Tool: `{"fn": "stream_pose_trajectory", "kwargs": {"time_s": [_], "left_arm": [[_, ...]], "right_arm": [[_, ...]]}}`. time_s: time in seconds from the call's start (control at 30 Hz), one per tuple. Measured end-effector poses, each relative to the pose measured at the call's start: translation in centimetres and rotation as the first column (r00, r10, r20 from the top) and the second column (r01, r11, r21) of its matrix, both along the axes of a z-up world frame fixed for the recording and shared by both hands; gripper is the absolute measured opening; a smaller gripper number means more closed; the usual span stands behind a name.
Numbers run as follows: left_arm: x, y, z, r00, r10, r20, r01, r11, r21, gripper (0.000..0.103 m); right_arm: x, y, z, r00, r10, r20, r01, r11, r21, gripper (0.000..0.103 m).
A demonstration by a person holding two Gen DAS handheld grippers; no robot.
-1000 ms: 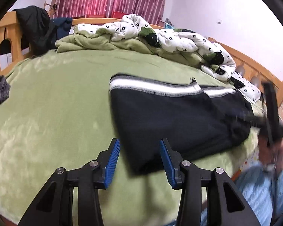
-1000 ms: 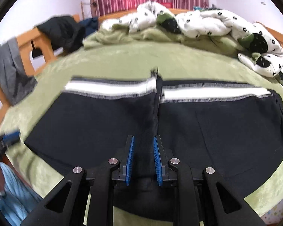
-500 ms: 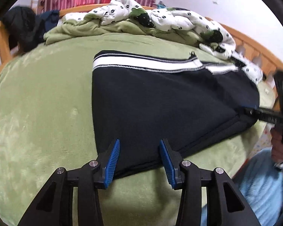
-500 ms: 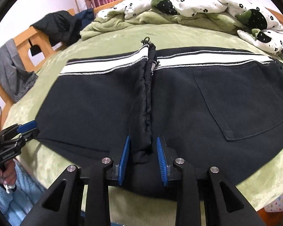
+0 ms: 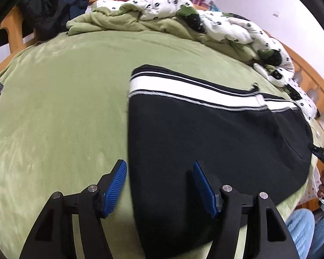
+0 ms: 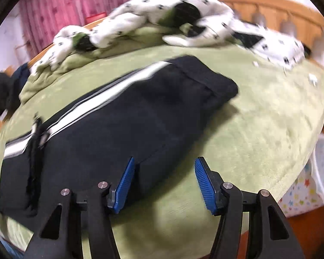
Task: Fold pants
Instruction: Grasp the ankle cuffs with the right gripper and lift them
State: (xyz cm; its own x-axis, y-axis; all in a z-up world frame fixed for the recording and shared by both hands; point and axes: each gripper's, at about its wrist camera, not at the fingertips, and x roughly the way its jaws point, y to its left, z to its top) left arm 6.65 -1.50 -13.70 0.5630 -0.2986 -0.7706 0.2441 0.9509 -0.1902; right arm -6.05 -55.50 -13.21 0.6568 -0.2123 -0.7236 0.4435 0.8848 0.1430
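Black pants (image 5: 216, 142) with a white-striped band along the far edge lie flat on the green bed (image 5: 54, 108). My left gripper (image 5: 159, 183) is open over their near left corner; the left edge of the cloth lies between the jaws. In the right wrist view the pants (image 6: 123, 118) stretch from lower left to a folded end at upper right. My right gripper (image 6: 164, 183) is open at their near right edge, holding nothing. The right gripper also shows at the right edge of the left wrist view (image 5: 321, 153).
A rumpled white spotted duvet (image 5: 216, 23) and green blanket (image 5: 118, 19) are piled along the far side. Dark clothes (image 5: 43, 17) hang on the wooden bed frame at far left. A patterned bin (image 6: 315, 172) stands beside the bed at right.
Both grippers have opened wide. The right gripper let go of the pants' middle fold and swung to their right end. The left gripper moved to the near left corner.
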Motion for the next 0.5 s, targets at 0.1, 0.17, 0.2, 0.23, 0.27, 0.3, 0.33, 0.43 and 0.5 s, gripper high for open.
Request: {"fn": "stream_pose_trajectory", "kwargs": {"time_s": [0.1, 0.17, 0.2, 0.23, 0.27, 0.3, 0.33, 0.43, 0.5], "left_arm": [[1.7, 0.5, -0.4, 0.999, 0.010, -0.043, -0.011, 1.000, -0.026, 0.061], [2.8, 0.4, -1.0, 0.996, -0.012, -0.091, 0.008, 0.999, -0.051, 0.061], [3.3, 0.2, -1.4, 0.993, -0.026, -0.114, 0.020, 0.998, -0.054, 0.061], [3.7, 0.1, -1.8, 0.992, -0.033, -0.125, 0.027, 0.998, -0.051, 0.061], [4.0, -0.2, -2.1, 0.991, -0.038, -0.129, 0.032, 0.998, -0.051, 0.061], [4.3, -0.4, -2.2, 0.990, -0.047, -0.129, 0.041, 0.998, -0.054, 0.061], [4.5, -0.6, -2.3, 0.990, -0.057, -0.128, 0.050, 0.997, -0.056, 0.061], [5.4, -0.7, -2.7, 0.990, -0.067, -0.123, 0.057, 0.995, -0.082, 0.061], [6.0, -0.3, -3.0, 0.989, -0.059, -0.134, 0.041, 0.991, -0.129, 0.059]], "right_arm": [[0.4, -2.7, -0.2, 0.998, -0.029, 0.052, 0.025, 0.998, 0.064, 0.058], [1.5, -4.1, -0.4, 0.997, -0.035, 0.068, 0.027, 0.993, 0.111, 0.058], [2.4, -4.8, -0.5, 0.997, -0.034, 0.065, 0.025, 0.990, 0.140, 0.058], [3.5, -5.9, -1.2, 0.998, -0.037, 0.054, 0.027, 0.984, 0.178, 0.058], [4.4, -6.7, -1.7, 0.998, -0.044, 0.041, 0.035, 0.978, 0.207, 0.058], [4.9, -7.0, -2.0, 0.998, -0.051, 0.037, 0.041, 0.972, 0.232, 0.058], [5.6, -8.0, -2.5, 0.997, -0.063, 0.051, 0.047, 0.959, 0.278, 0.058], [7.1, -9.4, -2.8, 0.994, -0.085, 0.071, 0.058, 0.944, 0.324, 0.060], [7.8, -9.9, -3.0, 0.991, -0.109, 0.075, 0.076, 0.933, 0.352, 0.056]]}}
